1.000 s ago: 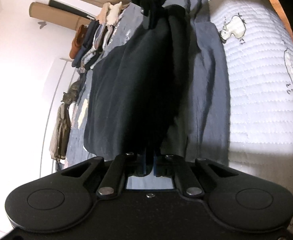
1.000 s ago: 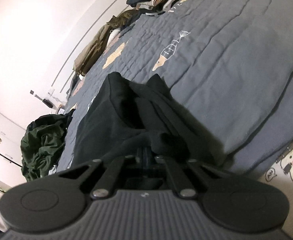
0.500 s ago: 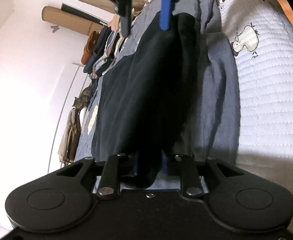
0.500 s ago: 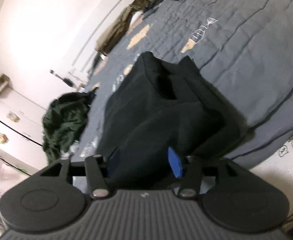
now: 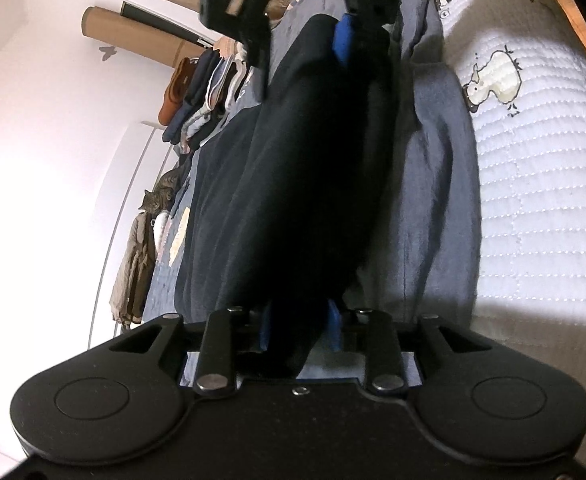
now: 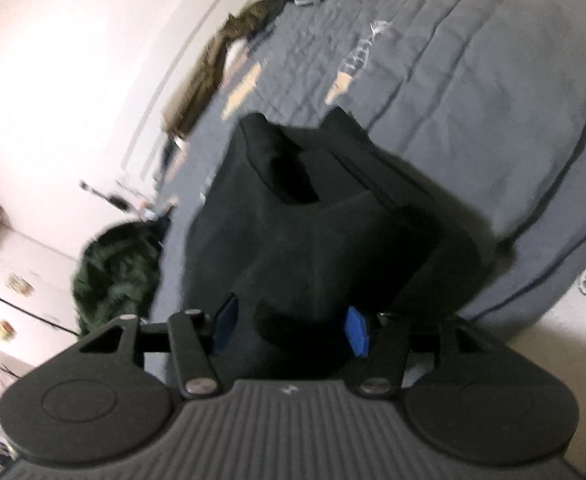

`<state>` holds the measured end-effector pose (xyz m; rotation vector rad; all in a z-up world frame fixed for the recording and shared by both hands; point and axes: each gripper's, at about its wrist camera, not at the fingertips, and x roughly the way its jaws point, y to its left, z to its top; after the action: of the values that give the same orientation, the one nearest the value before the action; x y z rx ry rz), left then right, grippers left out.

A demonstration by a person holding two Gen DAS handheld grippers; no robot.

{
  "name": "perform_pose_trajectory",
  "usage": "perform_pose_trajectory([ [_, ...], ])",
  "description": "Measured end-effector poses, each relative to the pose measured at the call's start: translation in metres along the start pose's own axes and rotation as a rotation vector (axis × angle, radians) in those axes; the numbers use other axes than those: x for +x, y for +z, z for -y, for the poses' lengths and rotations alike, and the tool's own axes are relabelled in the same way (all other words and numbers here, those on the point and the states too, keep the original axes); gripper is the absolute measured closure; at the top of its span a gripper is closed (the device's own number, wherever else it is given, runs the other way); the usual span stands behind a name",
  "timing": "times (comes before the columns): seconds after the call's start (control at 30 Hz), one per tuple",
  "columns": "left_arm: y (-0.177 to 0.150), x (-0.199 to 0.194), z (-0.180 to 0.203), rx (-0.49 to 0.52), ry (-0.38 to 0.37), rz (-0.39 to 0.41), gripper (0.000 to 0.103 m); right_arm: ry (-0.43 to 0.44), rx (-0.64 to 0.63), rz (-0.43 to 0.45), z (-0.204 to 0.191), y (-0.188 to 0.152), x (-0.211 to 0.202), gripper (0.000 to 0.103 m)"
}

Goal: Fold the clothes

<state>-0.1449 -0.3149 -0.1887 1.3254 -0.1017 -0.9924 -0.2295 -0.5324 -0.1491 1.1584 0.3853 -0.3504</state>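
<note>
Grey quilted bed cover (image 5: pixel 433 208) spread over the bed, white wall (image 5: pixel 45 152) beyond. From the left wrist: black garment (image 5: pixel 305 184) lying in a long fold down the cover near its edge, one end between the left gripper (image 5: pixel 299 330), jaws just eased open to a narrow gap, blue pads either side of the cloth, contact too dark to judge. Right gripper (image 5: pixel 305 12) seen at the far end, blue pad over the garment. Also a white animal-print sheet (image 5: pixel 533 168), stacked clothes (image 5: pixel 201 100), a cat (image 5: pixel 161 200). From the right wrist, blurred: same garment (image 6: pixel 313 232), bunched, between the right gripper (image 6: pixel 291 330), jaws freshly parted, pads standing clear. Only here a dark green heap (image 6: pixel 113 272) past the bed's edge.
</note>
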Motion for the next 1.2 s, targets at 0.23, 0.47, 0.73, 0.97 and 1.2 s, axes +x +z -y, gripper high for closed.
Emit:
perform_pose_trajectory([
  [0.23,0.000,0.000,0.003,0.008,0.001,-0.004,0.067,0.067,0.025,0.066,0.003,0.001,0.002,0.058],
  [0.47,0.001,0.005,0.007,0.034,0.008,-0.004,0.065,-0.017,-0.018,0.044,-0.002,0.001,0.019,0.078],
  [0.73,-0.006,-0.005,-0.004,0.090,-0.032,-0.043,0.094,0.008,-0.009,0.162,-0.009,-0.002,-0.006,0.092],
  [0.97,-0.016,-0.008,-0.001,0.100,-0.017,-0.069,0.095,-0.005,-0.074,0.185,-0.017,-0.006,-0.013,0.093],
  [1.2,-0.006,-0.012,0.003,0.057,0.005,-0.019,0.086,-0.102,-0.055,0.118,-0.001,-0.010,0.001,0.092],
])
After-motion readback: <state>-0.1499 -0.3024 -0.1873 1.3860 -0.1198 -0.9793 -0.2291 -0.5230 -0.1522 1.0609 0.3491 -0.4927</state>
